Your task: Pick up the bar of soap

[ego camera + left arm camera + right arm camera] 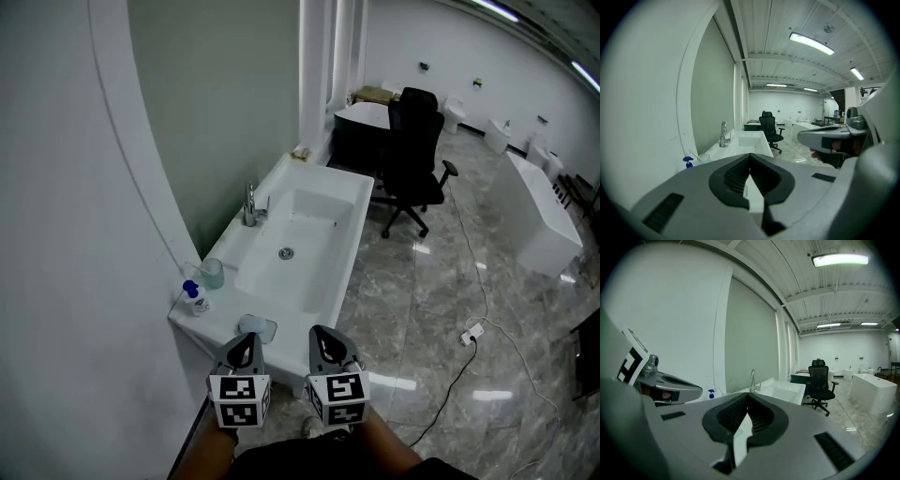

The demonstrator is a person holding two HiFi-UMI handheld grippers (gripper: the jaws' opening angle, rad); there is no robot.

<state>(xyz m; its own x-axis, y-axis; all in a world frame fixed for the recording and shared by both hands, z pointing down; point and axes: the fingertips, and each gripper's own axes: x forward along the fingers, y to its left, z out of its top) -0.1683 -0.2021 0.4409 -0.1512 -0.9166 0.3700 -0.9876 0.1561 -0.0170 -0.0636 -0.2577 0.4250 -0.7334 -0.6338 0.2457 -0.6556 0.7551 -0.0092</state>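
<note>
At the lower left of the head view, a blue-capped bottle (194, 298) and a clear cup (213, 273) stand on the left rim of the white washbasin (281, 174). Your left gripper (245, 343) sits at the bottom edge, clenched tip to tip with nothing in it. The faucet (250, 204) stands farther up that left rim. The bar of soap (255, 327) lies on the washbasin's near rim, just above your left gripper. It is pale, and its long axis seems to run roughly across the frame, though it's too small to be sure. Your right gripper (324, 339), beside the left, is likewise clenched and empty. A black office chair (414, 155) stands at upper right.
</note>
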